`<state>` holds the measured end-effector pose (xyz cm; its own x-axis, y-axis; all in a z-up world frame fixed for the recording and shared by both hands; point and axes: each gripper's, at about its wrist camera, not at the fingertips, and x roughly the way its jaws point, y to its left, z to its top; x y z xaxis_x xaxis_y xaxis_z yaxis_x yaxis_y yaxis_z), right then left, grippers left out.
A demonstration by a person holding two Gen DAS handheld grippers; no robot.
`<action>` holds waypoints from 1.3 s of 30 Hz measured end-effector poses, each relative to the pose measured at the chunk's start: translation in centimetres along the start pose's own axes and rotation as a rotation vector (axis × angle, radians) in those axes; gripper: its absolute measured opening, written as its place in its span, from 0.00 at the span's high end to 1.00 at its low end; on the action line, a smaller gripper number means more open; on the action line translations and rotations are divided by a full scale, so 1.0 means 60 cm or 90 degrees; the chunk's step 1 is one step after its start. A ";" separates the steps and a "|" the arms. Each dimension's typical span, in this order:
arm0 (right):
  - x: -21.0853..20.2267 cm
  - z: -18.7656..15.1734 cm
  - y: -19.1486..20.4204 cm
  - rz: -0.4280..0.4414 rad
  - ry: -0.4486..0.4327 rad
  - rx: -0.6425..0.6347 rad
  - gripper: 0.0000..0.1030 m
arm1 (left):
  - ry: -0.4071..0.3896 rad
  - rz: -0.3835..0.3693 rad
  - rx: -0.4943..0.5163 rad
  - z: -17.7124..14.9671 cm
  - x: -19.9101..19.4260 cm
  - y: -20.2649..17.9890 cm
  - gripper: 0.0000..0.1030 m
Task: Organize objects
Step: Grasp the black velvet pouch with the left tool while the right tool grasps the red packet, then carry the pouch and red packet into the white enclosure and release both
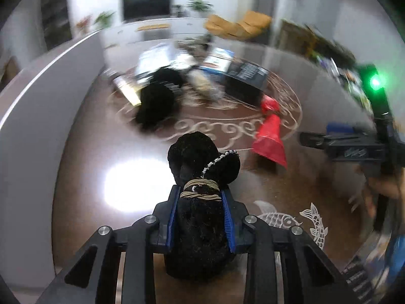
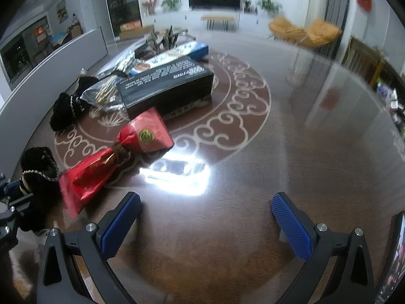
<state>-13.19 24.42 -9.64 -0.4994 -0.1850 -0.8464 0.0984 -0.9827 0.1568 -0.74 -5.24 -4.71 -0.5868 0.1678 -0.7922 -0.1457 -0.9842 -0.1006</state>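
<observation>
My left gripper point(image 1: 201, 197) is shut on a black velvet drawstring pouch point(image 1: 200, 217), tied with tan cord, held above the brown patterned table point(image 1: 101, 131). The same pouch shows at the far left of the right wrist view point(image 2: 38, 167). A red foil bag point(image 2: 108, 157) lies on the table beside it, also seen in the left wrist view point(image 1: 269, 136). A second black pouch point(image 2: 67, 109) lies farther back left. My right gripper point(image 2: 206, 215) is open and empty over bare table; it appears at the right of the left wrist view point(image 1: 303, 139).
A black box point(image 2: 167, 86) with white print, a blue-and-white box point(image 2: 177, 53) and foil packets point(image 2: 108, 88) sit in the table's middle. A grey sofa edge point(image 2: 50, 58) runs along the left. A bright light glare point(image 2: 177, 174) lies on the table.
</observation>
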 end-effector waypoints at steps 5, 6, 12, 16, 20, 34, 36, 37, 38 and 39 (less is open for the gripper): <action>0.002 0.033 0.062 0.120 0.049 0.149 0.02 | -0.021 0.004 -0.034 -0.017 -0.021 0.017 0.70; 0.017 0.043 0.082 0.104 0.067 0.140 0.04 | -0.023 0.003 -0.036 -0.016 -0.023 0.018 0.70; 0.051 0.069 0.138 -0.012 0.081 0.066 0.70 | -0.049 -0.010 -0.046 -0.019 -0.066 0.027 0.70; 0.028 0.039 0.113 0.014 0.081 0.062 0.81 | -0.070 -0.031 -0.053 -0.014 -0.099 0.029 0.70; -0.021 0.033 0.114 0.067 0.058 0.059 0.81 | -0.098 -0.054 -0.066 0.004 -0.136 0.032 0.70; -0.191 0.126 0.455 0.366 -0.008 -0.109 0.81 | -0.159 0.085 -0.130 0.076 -0.276 0.280 0.70; -0.180 0.128 0.521 0.390 0.000 -0.144 0.81 | -0.132 0.118 -0.151 0.074 -0.267 0.333 0.70; -0.171 0.126 0.545 0.392 0.000 -0.160 0.81 | -0.125 0.136 -0.152 0.072 -0.260 0.349 0.70; -0.162 0.124 0.569 0.395 -0.001 -0.171 0.81 | -0.120 0.157 -0.153 0.070 -0.255 0.366 0.69; -0.153 0.119 0.591 0.402 0.005 -0.177 0.81 | -0.109 0.178 -0.157 0.068 -0.247 0.382 0.68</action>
<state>-11.27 -8.75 7.34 -0.2681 -0.7207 -0.6393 0.5859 -0.6488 0.4856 1.36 -30.08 7.20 -0.7042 -0.1209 -0.6996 0.2209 -0.9738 -0.0540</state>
